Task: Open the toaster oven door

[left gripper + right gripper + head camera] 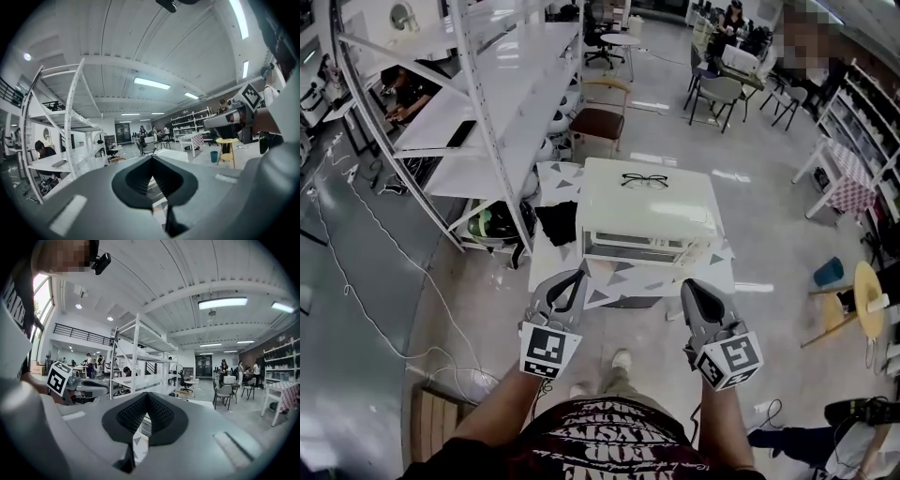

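Observation:
A white toaster oven (647, 214) stands on a small table (609, 281) covered with a triangle-patterned cloth; its door (642, 248) faces me and is closed. A pair of glasses (645, 180) lies on the oven's top. My left gripper (577, 277) hovers just in front of the table's near left corner, jaws together and empty. My right gripper (692, 287) hangs at the near right corner, also shut with nothing held. Both are apart from the oven. In the left gripper view the oven's top (172, 154) shows beyond my left gripper (151, 160); the right gripper view shows my right gripper (148, 396).
A tall white shelving rack (502, 103) stands to the left of the table, a black object (555, 221) lying beside the oven. A wooden chair (600, 117) is behind. A yellow stool (862, 302) and teal bin (828, 272) stand at the right. Cables (356, 300) run over the floor.

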Available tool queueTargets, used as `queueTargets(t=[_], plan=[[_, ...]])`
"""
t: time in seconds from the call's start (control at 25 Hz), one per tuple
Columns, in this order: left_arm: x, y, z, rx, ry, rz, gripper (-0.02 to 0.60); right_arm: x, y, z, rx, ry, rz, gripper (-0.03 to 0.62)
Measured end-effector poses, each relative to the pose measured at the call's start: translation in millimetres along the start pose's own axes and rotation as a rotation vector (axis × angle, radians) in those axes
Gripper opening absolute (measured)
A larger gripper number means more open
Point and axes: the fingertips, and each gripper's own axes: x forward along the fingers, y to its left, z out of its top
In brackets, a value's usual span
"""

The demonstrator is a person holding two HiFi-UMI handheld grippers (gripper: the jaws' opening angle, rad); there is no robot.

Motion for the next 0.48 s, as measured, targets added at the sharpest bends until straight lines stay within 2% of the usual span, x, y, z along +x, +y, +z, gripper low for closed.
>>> queueTargets(t=[0.16,0.48], plan=[[19.2,-4.1,-0.1,-0.005,0.008,0.003,0.0,10.4,-9.7,-1.7,-0.005,-0.003,0.033,0.026],[54.7,-11.7,-6.2,-0.023,0.036,-0.003,0.0,23.0,-42.8,-9.6,0.011,0.001,0.041,0.026]])
